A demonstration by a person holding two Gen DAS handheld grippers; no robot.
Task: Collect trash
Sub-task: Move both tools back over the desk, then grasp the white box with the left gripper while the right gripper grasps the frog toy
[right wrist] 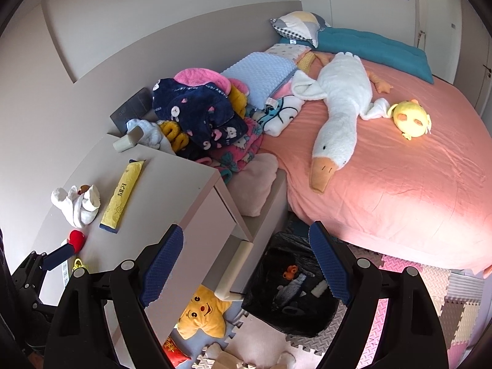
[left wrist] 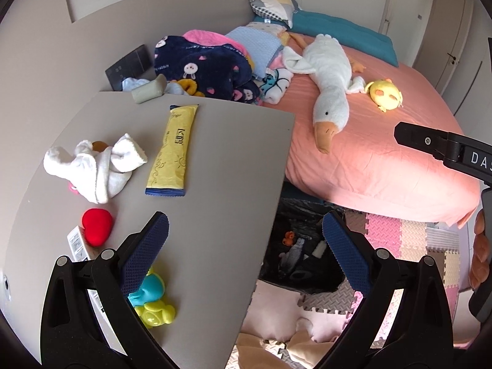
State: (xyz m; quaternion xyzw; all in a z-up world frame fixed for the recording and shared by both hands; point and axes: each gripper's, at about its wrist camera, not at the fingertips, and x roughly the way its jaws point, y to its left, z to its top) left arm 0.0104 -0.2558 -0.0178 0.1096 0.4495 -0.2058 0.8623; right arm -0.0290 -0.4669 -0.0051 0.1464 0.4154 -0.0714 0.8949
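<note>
Left gripper [left wrist: 245, 240]: jaws wide apart, nothing between the blue pads; it hangs over the nightstand's front right corner, angled down.
Right gripper [right wrist: 246, 250]: jaws wide apart, empty; it points down at the gap between nightstand and bed. In the left view one of its black fingers shows at the right edge, above the bed.
Nightstand [left wrist: 215, 160]: grey top, standing beside the bed.
Wrapper [left wrist: 172, 151]: long yellow packet with blue ends, flat on the nightstand top, just right of the cloth, well apart from both grippers.
Cloth [left wrist: 95, 166]: crumpled white bundle on the left part of the top, something brown poking out of it.
Red toy [left wrist: 97, 227]: on the top near the front left, touching a small white box [left wrist: 77, 243].
Plastic toy [left wrist: 152, 303]: teal and yellow, at the front edge, partly behind the left gripper's left finger.
Bin bag [right wrist: 292, 292]: black, open, on the floor mats between nightstand and bed; small items lie inside, kind unclear.
Bed [right wrist: 399, 184]: pink sheet, with a white goose plush [right wrist: 338, 107], a yellow chick plush [right wrist: 412, 120] and a heap of blankets [right wrist: 200, 117].
Star plush [right wrist: 203, 313]: yellow, on the floor by the nightstand's foot.
</note>
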